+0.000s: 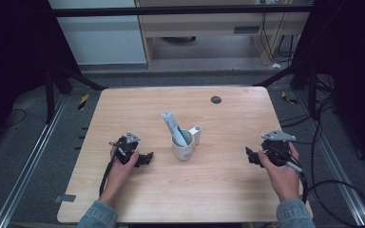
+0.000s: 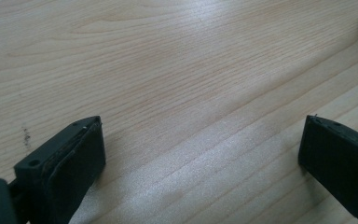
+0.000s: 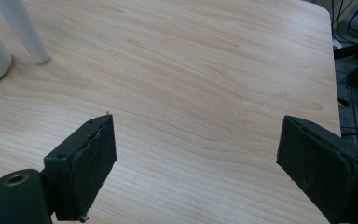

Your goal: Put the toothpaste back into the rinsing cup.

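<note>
Wooden table [image 1: 218, 180] under both wide-open, empty hand-held grippers.

Wooden table [image 1: 218, 190] seen from above, rounded corners, small dark round spot [image 1: 216, 99] near the far edge. Smack in the middle: white mug [image 1: 182, 148] with a pale blue tube [image 1: 174, 127] stuck in it, leaning up and to the left. Mug handle [image 1: 196, 134] pointing to the back right. Left gripper [image 1: 145, 159] held low over the wood, left of the mug, pointing toward it, not touching. Right gripper [image 1: 251, 156] well off to the right, aimed inward too. Both held by hands in denim sleeves [image 1: 292, 213]. Cables [image 1: 332, 187] trailing off the right side onto grey floor [image 1: 28, 142].
</note>
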`<state>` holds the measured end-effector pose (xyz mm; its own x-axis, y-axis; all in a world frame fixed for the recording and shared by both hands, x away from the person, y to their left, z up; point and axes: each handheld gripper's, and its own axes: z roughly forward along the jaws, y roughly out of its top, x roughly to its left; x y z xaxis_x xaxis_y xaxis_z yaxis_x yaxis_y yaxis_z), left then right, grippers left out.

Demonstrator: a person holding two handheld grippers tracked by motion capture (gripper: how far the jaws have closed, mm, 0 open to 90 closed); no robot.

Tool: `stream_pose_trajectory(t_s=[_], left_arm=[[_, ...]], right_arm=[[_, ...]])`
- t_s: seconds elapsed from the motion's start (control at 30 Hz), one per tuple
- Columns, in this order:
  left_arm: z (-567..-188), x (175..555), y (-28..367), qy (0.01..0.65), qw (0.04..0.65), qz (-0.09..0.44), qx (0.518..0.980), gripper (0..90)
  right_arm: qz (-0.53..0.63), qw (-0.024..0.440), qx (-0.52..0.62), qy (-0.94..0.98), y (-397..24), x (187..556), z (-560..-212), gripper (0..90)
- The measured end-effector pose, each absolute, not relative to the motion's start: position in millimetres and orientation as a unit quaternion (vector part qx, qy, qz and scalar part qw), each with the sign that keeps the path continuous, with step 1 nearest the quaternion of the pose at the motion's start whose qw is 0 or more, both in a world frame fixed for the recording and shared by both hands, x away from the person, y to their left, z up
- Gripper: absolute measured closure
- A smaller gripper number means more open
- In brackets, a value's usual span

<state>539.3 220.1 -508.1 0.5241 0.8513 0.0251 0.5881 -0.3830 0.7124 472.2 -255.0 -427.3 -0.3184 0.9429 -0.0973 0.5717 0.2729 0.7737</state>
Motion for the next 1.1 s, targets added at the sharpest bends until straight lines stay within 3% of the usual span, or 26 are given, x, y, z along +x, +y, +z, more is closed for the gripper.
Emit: stream_pose_trajectory(t_s=[0.8, 1.1], left_arm=[[-508.1, 540.6, 219.8, 0.445, 0.332, 0.197, 0.808, 0.0], [-508.2, 541.7, 219.0, 0.446, 0.334, 0.197, 0.807, 0.0]], right_arm=[[0.322, 0.236, 0.571, 0.717, -265.2, 501.0, -488.6, 12.9], [0.308, 0.24, 0.588, 0.709, -266.0, 511.0, -507.3, 10.7]])
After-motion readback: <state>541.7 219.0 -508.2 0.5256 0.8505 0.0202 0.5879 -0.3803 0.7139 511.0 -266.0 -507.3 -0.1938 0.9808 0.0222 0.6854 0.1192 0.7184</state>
